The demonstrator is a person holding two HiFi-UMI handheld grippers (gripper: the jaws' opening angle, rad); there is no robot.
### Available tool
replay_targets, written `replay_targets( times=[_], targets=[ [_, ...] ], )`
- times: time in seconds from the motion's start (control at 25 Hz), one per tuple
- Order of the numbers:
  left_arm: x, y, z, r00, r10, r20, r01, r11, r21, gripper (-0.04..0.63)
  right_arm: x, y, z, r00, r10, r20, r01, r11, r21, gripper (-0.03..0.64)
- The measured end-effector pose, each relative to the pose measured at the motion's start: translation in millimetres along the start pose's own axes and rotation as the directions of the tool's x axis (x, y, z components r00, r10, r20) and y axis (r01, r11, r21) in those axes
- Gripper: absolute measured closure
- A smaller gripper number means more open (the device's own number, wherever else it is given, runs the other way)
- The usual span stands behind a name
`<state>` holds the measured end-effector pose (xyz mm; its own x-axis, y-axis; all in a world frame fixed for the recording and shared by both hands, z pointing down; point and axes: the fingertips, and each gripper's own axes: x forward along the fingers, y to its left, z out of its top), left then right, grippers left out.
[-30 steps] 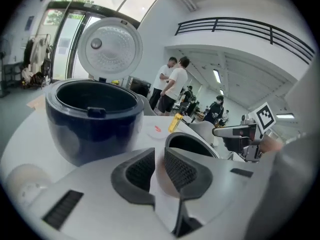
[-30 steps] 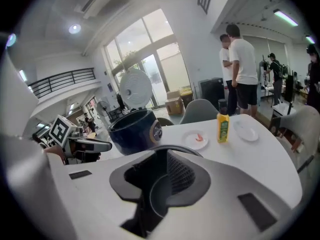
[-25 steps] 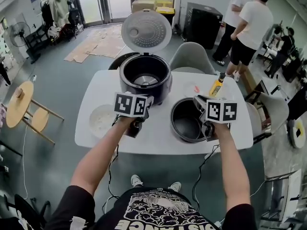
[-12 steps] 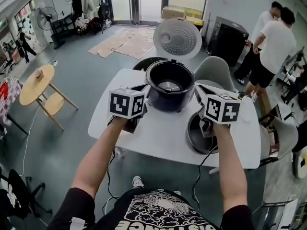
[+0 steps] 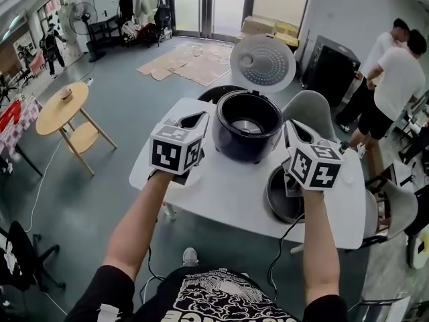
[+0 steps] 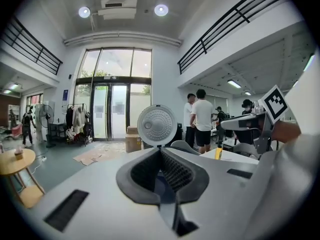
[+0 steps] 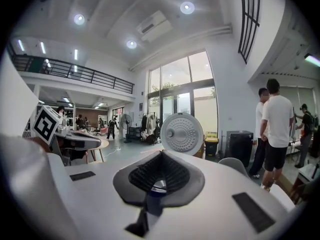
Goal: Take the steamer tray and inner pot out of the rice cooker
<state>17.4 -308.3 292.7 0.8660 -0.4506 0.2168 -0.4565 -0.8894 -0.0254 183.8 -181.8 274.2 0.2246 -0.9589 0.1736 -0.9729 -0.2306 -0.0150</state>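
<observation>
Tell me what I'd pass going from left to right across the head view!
First the round wooden side table → left hand-held gripper → black rice cooker with its lid open → right hand-held gripper → person in a white shirt.

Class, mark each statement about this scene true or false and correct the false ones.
1. The lid of the rice cooker stands open. True.
2. The inner pot sits inside the rice cooker. False: the inner pot stands on the white table, beside the cooker.
3. Both hand-held grippers are shut and empty. True: the left hand-held gripper and right hand-held gripper have just closed on nothing.
4. Nobody else is in the room. False: two people stand at the far right.
</observation>
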Motion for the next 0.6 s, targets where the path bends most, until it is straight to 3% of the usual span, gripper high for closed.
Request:
replay_targets(
  times=[0.6],
  targets=[
    [4,-10,1,1.000,0.000,0.021,0.000,1.000,0.026,0.583,-15,-15,-1,0.998,-0.040,0.043,0.043,0.998,-0.055,0.603]
  ],
)
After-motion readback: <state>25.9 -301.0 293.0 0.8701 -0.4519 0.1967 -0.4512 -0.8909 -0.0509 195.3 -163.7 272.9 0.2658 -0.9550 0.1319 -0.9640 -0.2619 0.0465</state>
